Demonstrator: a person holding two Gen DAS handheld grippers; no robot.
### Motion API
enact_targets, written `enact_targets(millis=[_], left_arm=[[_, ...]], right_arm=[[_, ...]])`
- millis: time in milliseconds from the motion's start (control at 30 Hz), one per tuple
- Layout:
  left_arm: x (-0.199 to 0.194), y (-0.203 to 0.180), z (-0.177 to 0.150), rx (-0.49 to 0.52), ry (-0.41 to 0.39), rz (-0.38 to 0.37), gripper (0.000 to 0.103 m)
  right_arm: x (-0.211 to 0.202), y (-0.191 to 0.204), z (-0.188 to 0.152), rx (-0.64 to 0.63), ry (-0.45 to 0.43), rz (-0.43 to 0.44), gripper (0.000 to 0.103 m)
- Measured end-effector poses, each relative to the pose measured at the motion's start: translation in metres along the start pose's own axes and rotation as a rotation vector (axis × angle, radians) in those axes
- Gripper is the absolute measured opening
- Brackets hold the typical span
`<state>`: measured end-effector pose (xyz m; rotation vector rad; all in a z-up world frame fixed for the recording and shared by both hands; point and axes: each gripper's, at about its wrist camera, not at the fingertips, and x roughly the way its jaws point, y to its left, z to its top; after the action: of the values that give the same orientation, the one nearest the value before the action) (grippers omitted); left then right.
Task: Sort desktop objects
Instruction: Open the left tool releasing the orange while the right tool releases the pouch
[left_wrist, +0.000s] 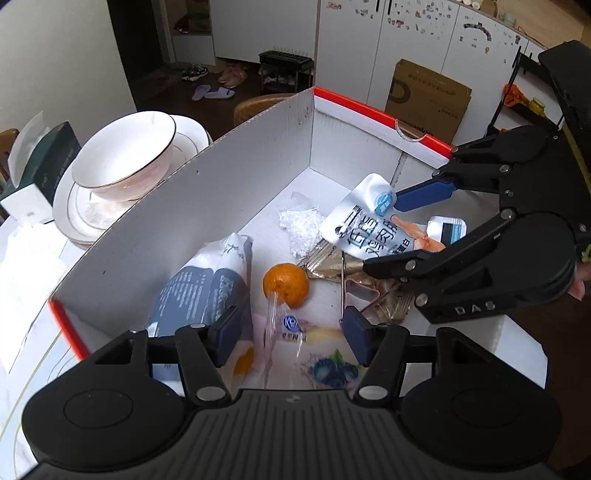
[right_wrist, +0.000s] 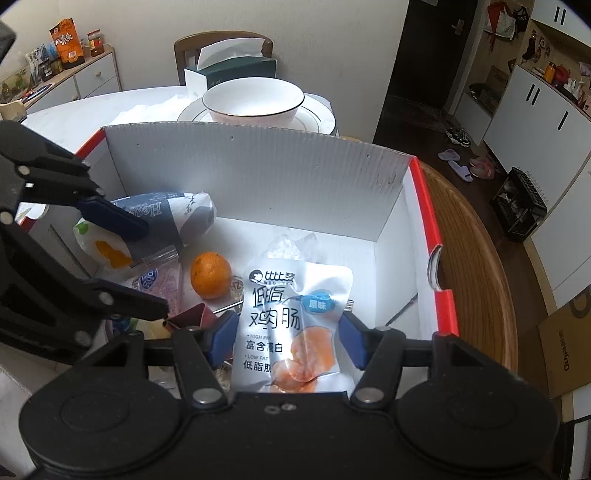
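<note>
White corrugated box, red-rimmed (right_wrist: 258, 177): already holds round orange tangerine (right_wrist: 211, 275), wrapped snacks. Right gripper (right_wrist: 286, 338) clamps white sausage pouch (right_wrist: 291, 325) above it, unreleased. Left gripper (left_wrist: 288, 334) jaws apart, empty.

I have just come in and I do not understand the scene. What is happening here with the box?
A person holds a gripper in each hand over a white cardboard box with red edges and is sorting snacks into it. The right gripper has a white sausage pouch between its fingers, inside the box. The left gripper is open above a blueberry snack packet. An orange and a grey-and-white bag already lie in the box. A bowl on plates stands behind it.
</note>
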<state>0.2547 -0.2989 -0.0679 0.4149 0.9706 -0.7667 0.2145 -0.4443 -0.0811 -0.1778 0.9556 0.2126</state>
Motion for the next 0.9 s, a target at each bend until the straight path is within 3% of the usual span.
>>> enact_targets(millis=[333, 900], left_arm=[[-0.026, -0.001, -0.010, -0.069, -0.076, 0.022, 0.060], [-0.103, -0.014, -0.034, -0.087, -0.252, 0.035, 0.060]], right_arm=[[-0.026, -0.005, -0.004, 0.020, -0.044, 0.009, 0.068], [-0.103, 0.023, -0.004, 0.061, -0.235, 0.092, 0.071]])
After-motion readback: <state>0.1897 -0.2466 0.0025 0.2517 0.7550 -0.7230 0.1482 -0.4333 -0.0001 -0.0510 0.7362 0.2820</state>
